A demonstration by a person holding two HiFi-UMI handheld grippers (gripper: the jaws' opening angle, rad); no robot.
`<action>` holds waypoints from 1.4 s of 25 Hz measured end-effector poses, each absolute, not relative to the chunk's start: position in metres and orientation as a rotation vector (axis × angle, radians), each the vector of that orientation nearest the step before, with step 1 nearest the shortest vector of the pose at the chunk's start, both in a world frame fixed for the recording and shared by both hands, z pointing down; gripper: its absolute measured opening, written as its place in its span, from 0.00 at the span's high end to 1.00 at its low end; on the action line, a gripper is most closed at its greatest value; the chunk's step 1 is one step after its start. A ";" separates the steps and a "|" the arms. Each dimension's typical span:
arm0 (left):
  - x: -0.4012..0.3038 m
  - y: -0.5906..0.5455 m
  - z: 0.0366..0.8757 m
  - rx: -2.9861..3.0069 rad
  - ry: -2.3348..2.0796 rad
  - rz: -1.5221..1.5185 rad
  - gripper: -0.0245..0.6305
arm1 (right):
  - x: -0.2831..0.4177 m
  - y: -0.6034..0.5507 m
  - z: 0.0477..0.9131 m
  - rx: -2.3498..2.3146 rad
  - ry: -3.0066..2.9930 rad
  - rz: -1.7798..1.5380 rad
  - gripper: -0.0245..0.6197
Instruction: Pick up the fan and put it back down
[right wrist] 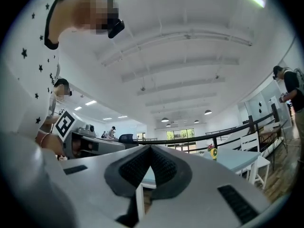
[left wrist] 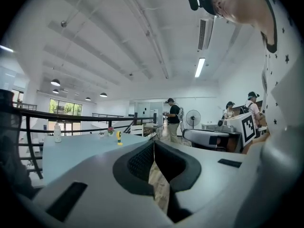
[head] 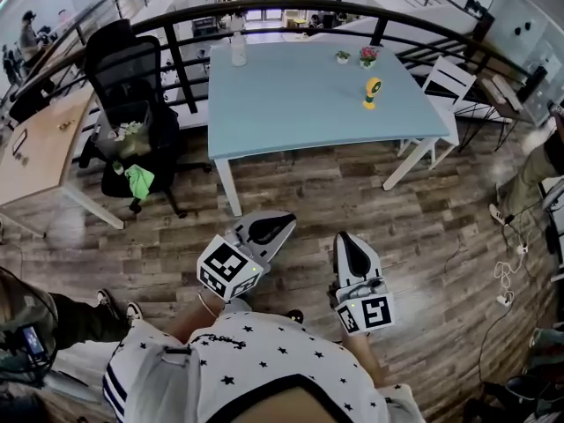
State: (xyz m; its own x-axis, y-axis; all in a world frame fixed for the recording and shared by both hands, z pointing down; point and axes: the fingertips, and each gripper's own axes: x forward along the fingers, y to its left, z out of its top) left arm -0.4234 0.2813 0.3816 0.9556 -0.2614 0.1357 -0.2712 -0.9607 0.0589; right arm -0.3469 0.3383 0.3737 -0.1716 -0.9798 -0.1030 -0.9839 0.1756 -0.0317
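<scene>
A small yellow fan (head: 373, 92) stands upright near the right side of the light blue table (head: 291, 104). It shows far off and tiny in the left gripper view (left wrist: 118, 137) and in the right gripper view (right wrist: 214, 153). Both grippers are held close to the person's body over the wooden floor, well short of the table. The left gripper (head: 280, 222) points toward the table's front edge, its jaws closed tip to tip (left wrist: 153, 144) with nothing held. My right gripper (head: 345, 240) sits beside it, also shut and empty (right wrist: 150, 148).
On the table's far side stand a clear bottle (head: 238, 49) and two small plant pots (head: 368, 56). A black office chair (head: 132, 86) and a wooden desk (head: 35, 148) are at the left, a white chair (head: 449, 82) at the right. Cables (head: 507, 276) lie on the floor.
</scene>
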 end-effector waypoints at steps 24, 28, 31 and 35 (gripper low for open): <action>-0.313 0.349 0.386 3.052 -0.176 0.253 0.92 | -0.229 0.420 0.385 -2.104 2.102 -0.034 0.95; -0.288 0.353 0.391 3.056 -0.094 0.265 0.92 | -0.213 0.429 0.392 -2.143 2.056 -0.059 0.94; -0.258 0.358 0.394 3.052 -0.001 0.243 0.92 | -0.193 0.436 0.393 -2.199 2.013 -0.064 0.94; -0.217 0.354 0.395 3.040 0.123 0.198 0.92 | -0.165 0.434 0.390 -2.286 1.973 -0.043 0.92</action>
